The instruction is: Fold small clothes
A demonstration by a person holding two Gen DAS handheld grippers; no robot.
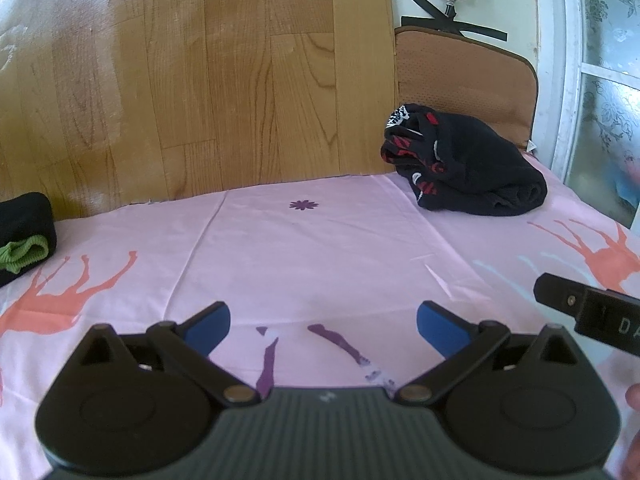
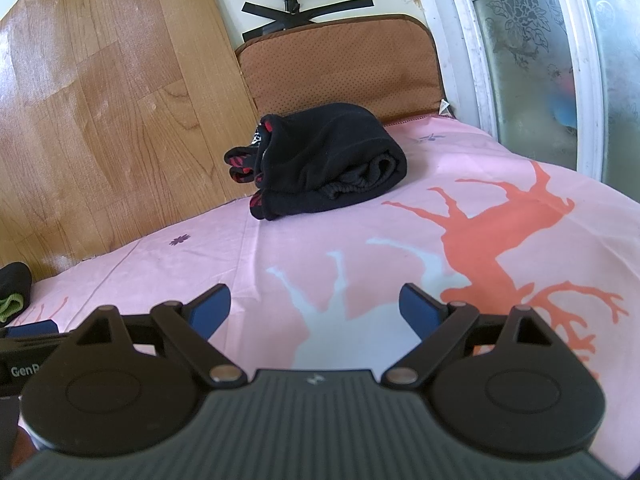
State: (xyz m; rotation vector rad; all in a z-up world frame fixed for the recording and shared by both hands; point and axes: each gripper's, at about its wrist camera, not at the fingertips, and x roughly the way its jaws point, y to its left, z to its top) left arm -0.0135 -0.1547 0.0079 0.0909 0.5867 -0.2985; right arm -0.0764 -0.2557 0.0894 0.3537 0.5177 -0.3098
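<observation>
The clothes pile [image 1: 464, 164] lies on the sheet [image 1: 320, 248], just before the cushion [image 1: 464, 76]. Far left of the pile lies a sock bundle [image 1: 24, 236].

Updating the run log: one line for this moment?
left gripper open, empty | right gripper open, empty | black garment bundled on pink sheet, untouched

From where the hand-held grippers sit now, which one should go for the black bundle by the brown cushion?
Right, probably. The right hand-held gripper is open and empty, with the black bundle almost straight ahead. For the left hand-held gripper, also open, the bundle lies off toward its right side, farther across the pink sheet.
</observation>
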